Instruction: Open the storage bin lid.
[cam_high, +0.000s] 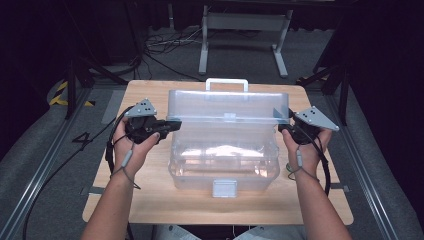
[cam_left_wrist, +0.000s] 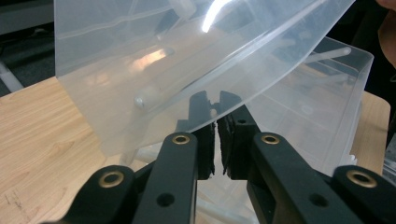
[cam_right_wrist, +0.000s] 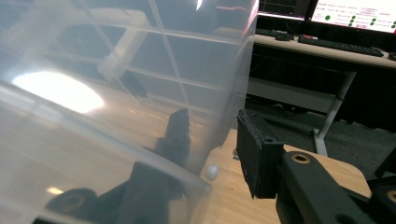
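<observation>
A clear plastic box (cam_high: 223, 165) was seen at the desk's (cam_high: 150, 200) centre, its lid (cam_high: 227, 107) raised & tilted. The lid's left edge was pinched by the left tongs (cam_left_wrist: 215, 109), jaws nearly together w/ the rim between. The lid's right edge was straddled by the right tongs (cam_right_wrist: 212, 135): pads apart, not pressing, so released.

Black tools (cam_high: 172, 125), brass rivets, grey triangular plates, trailing cables.
</observation>
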